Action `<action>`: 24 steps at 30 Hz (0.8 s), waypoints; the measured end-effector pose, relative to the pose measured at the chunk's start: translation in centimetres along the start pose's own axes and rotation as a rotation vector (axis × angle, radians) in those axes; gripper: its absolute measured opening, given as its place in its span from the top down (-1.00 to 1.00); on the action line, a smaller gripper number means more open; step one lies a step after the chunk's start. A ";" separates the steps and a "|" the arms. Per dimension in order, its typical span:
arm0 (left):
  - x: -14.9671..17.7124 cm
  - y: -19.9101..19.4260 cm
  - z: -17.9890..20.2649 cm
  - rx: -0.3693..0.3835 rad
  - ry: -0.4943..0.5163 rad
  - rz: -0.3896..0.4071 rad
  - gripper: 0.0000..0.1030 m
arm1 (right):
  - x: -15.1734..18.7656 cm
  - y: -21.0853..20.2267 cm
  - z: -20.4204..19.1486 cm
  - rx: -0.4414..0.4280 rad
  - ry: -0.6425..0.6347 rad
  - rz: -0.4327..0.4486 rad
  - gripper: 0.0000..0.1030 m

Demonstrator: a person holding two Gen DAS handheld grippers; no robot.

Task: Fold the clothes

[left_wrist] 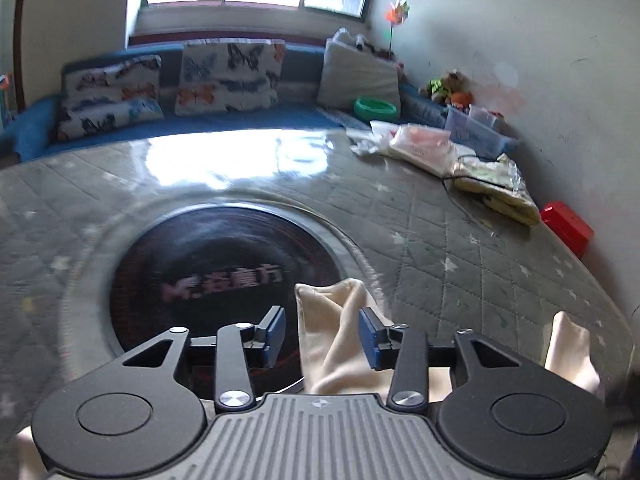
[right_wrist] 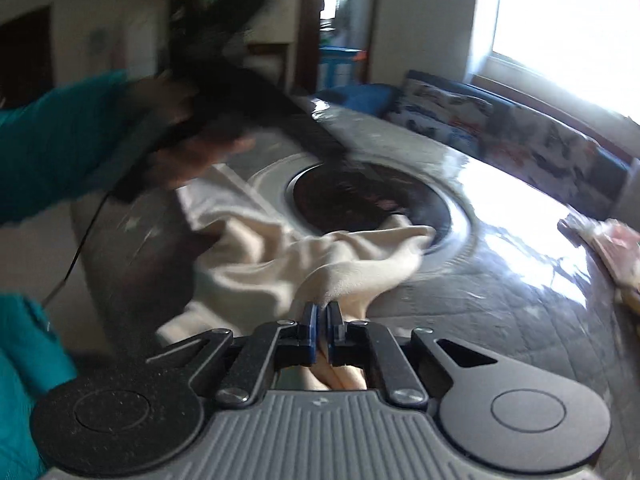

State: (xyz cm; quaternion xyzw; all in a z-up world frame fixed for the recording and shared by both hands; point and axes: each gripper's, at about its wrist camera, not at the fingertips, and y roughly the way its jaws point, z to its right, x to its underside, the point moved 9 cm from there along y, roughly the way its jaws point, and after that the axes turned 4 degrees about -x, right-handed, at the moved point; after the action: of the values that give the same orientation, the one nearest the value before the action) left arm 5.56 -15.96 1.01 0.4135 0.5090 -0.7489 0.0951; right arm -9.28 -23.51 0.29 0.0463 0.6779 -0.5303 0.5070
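A cream cloth (right_wrist: pixel 280 256) lies crumpled on the round table, partly over the black round plate (right_wrist: pixel 360 196) set in its middle. My right gripper (right_wrist: pixel 320 314) is shut on a raised fold of this cloth near the table's front edge. In the left wrist view my left gripper (left_wrist: pixel 323 334) is open. A peak of the cream cloth (left_wrist: pixel 332 320) stands between its fingers, close to the right pad (left_wrist: pixel 370 336). Another bit of cloth (left_wrist: pixel 568 352) shows at the right edge. The hand (right_wrist: pixel 188 148) with the left gripper is a dark blur.
The table has a grey quilted cover (left_wrist: pixel 460 248) under glossy clear plastic. Plastic bags (left_wrist: pixel 424 148), a cable, a clear box (left_wrist: pixel 476 128) and a red box (left_wrist: pixel 566 226) sit at its far right. Butterfly cushions (left_wrist: pixel 228 76) and a green bowl (left_wrist: pixel 374 106) line the bench behind. A teal sleeve (right_wrist: pixel 52 136) is at left.
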 end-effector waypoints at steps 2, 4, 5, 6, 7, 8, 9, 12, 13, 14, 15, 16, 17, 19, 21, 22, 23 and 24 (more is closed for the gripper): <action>-0.2 1.2 0.8 0.015 0.009 -0.017 -0.04 | 0.6 1.2 -1.6 -0.032 -0.060 -0.031 0.92; -0.3 1.7 1.7 0.034 0.026 -0.025 -0.09 | 0.9 2.1 -2.6 -0.055 -0.088 -0.043 0.91; -0.4 1.8 2.2 0.047 0.034 -0.026 -0.13 | 1.1 2.5 -3.1 -0.066 -0.102 -0.049 0.91; -0.4 2.0 2.8 0.054 0.046 -0.026 -0.15 | 1.1 2.7 -3.5 -0.076 -0.107 -0.051 0.91; -0.4 2.1 3.4 0.061 0.062 -0.025 -0.19 | 1.1 2.8 -3.8 -0.086 -0.110 -0.052 0.90; -0.5 2.4 4.2 0.069 0.082 -0.026 -0.20 | 1.1 3.0 -4.0 -0.096 -0.113 -0.053 0.90; -0.3 2.6 4.9 0.076 0.106 -0.033 -0.20 | 1.1 3.0 -4.1 -0.102 -0.109 -0.051 0.89; 0.4 3.9 6.5 0.066 0.180 -0.060 -0.19 | 1.1 2.9 -4.0 -0.123 -0.075 -0.045 0.74; 0.6 4.3 7.0 0.061 0.204 -0.069 -0.16 | 1.1 2.9 -4.0 -0.130 -0.066 -0.044 0.67; 0.9 4.8 7.2 0.050 0.221 -0.082 -0.14 | 1.1 2.7 -4.0 -0.132 -0.064 -0.041 0.64; 1.2 5.2 7.2 0.041 0.229 -0.095 -0.04 | 1.1 2.6 -4.1 -0.132 -0.064 -0.039 0.59; 1.5 5.5 7.2 0.048 0.233 -0.107 0.34 | 1.2 2.5 -4.2 -0.132 -0.064 -0.038 0.54; 1.7 5.8 7.1 0.055 0.229 -0.125 0.55 | 1.1 2.3 -4.2 -0.136 -0.057 -0.032 0.52; 2.0 5.9 6.4 0.061 0.206 -0.134 0.70 | 0.9 1.9 -3.9 -0.142 -0.033 -0.023 0.52; 2.1 5.1 5.4 0.069 0.182 -0.111 0.74 | 0.5 0.8 -2.9 -0.169 0.039 0.002 0.53; 2.0 4.6 4.8 0.076 0.165 -0.099 0.76 | 0.3 0.2 -2.3 -0.184 0.079 0.015 0.53; 2.0 4.1 4.3 0.083 0.144 -0.088 0.77 | 0.0 -0.3 -1.7 -0.193 0.112 0.031 0.53; 1.9 3.5 3.5 0.087 0.121 -0.074 0.77 | -0.2 -0.8 -1.2 -0.201 0.144 0.046 0.53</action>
State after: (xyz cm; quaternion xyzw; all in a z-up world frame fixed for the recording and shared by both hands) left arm 4.46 -19.99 -2.27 0.4425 0.4956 -0.7471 0.0184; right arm -10.39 -22.87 0.91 0.0490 0.7609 -0.4432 0.4713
